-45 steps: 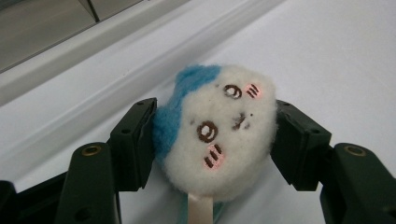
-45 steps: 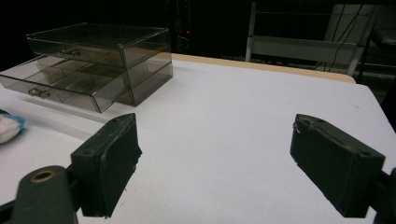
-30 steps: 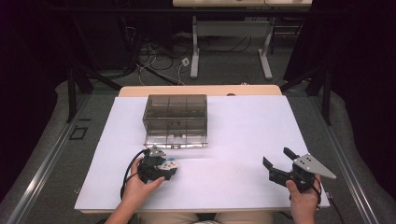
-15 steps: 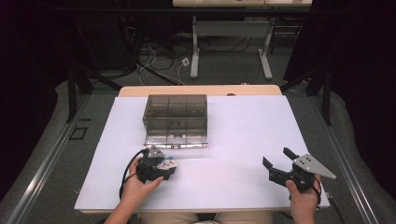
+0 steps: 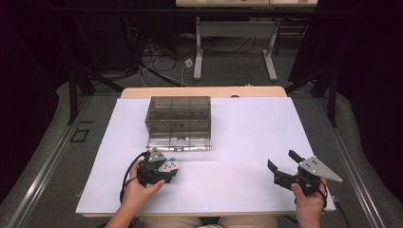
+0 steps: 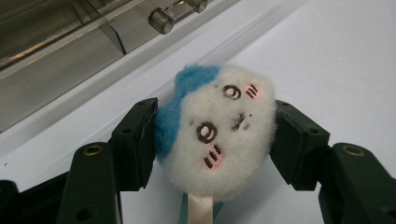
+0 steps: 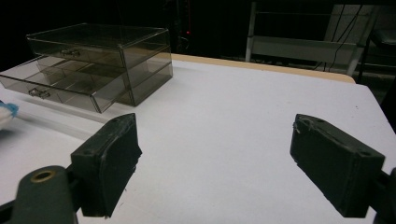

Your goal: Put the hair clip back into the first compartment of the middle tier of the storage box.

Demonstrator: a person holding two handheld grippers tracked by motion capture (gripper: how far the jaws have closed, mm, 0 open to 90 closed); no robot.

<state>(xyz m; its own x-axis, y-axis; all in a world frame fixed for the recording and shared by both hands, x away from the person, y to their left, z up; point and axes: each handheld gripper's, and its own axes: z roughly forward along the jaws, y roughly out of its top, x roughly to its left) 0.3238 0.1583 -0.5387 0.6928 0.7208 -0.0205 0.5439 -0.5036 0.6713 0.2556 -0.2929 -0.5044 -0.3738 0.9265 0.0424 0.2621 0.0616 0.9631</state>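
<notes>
Item: small plush toy [image 6: 219, 135], white with a blue ear and embroidered face, at centre of the left gripper view, on the white table [image 5: 247, 142] just below the clear drawer box [image 5: 178, 121].

Handling: likely light, soft, compressible, not fragile; best held across its sides.

Left gripper [image 6: 215, 140]: jaws clamped on both flanks.

Right gripper [image 7: 229, 163]: lower right of the high view, jaws wide apart, empty.

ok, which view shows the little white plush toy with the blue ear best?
The left gripper view: the small white plush toy with a blue ear sits close up, face visible, pinched in the left claw. The high view shows it as a small pale blob. The right gripper view catches a blurred edge.
</notes>
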